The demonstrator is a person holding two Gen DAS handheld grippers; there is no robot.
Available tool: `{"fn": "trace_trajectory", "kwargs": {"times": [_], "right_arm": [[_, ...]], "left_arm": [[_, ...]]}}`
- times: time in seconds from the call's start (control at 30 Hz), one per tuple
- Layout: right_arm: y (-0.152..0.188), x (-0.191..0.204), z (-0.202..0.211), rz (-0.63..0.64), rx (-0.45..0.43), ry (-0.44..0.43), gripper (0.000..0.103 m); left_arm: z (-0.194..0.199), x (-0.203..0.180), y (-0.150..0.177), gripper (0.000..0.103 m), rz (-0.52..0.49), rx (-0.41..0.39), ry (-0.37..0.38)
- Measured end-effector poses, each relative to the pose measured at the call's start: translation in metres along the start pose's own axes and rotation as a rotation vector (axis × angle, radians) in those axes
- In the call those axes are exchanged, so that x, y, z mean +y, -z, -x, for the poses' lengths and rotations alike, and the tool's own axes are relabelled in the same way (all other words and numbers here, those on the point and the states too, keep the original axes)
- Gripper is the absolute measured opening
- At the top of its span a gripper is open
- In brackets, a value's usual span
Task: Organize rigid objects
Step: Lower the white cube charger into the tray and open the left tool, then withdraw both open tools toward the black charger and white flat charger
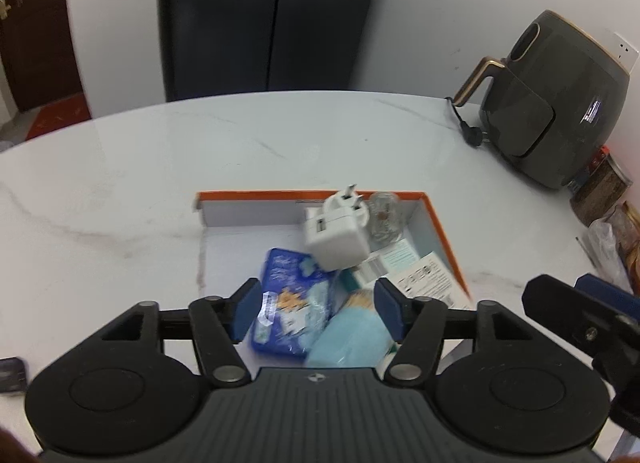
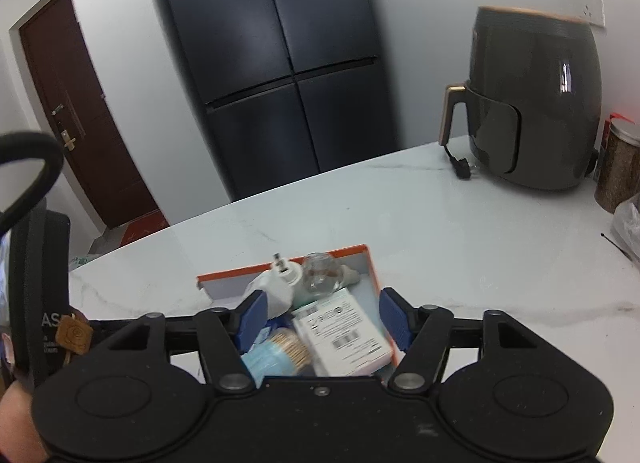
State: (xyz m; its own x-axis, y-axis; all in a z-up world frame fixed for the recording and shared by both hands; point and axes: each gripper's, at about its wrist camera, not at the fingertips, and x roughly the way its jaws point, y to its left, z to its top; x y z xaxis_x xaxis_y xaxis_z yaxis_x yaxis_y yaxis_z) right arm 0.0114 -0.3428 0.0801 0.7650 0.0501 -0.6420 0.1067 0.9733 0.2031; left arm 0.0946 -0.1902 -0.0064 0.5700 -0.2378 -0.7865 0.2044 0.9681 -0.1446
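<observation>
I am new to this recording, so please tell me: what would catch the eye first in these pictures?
First, the orange-rimmed box on the white marble table, crowded with small items. A white plug adapter lies tilted on top at the far side, with a blue packet nearer. Behind, at the right, stands a dark air fryer.

**Around the white marbled surface**

A grey air fryer with a brass-toned handle stands at the far right of the surface, its black plug lying just beside it. A lidded jar stands near its right side. Behind are a dark four-door fridge, a wall socket and a brown door.
</observation>
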Motion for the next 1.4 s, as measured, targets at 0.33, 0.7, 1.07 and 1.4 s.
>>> {"fn": "trace_trajectory", "kwargs": {"times": [0.33,0.7,1.07,1.4], "right_arm": [[0.019,0.040,0.017,0.040,0.026,-0.036,0.085],[0.039,0.087,0.018,0.113,0.075,-0.079,0.088],[0.049,0.132,0.008,0.185,0.116,-0.141,0.088],[0.060,0.171,-0.008,0.242,0.157,-0.197,0.088]], "left_arm": [[0.054,0.043,0.024,0.088,0.048,-0.040,-0.087],[0.079,0.089,0.048,0.091,0.121,-0.034,-0.134],[0.095,0.129,0.055,0.092,0.181,-0.049,-0.179],[0.103,0.168,0.066,0.093,0.233,-0.036,-0.230]]}}
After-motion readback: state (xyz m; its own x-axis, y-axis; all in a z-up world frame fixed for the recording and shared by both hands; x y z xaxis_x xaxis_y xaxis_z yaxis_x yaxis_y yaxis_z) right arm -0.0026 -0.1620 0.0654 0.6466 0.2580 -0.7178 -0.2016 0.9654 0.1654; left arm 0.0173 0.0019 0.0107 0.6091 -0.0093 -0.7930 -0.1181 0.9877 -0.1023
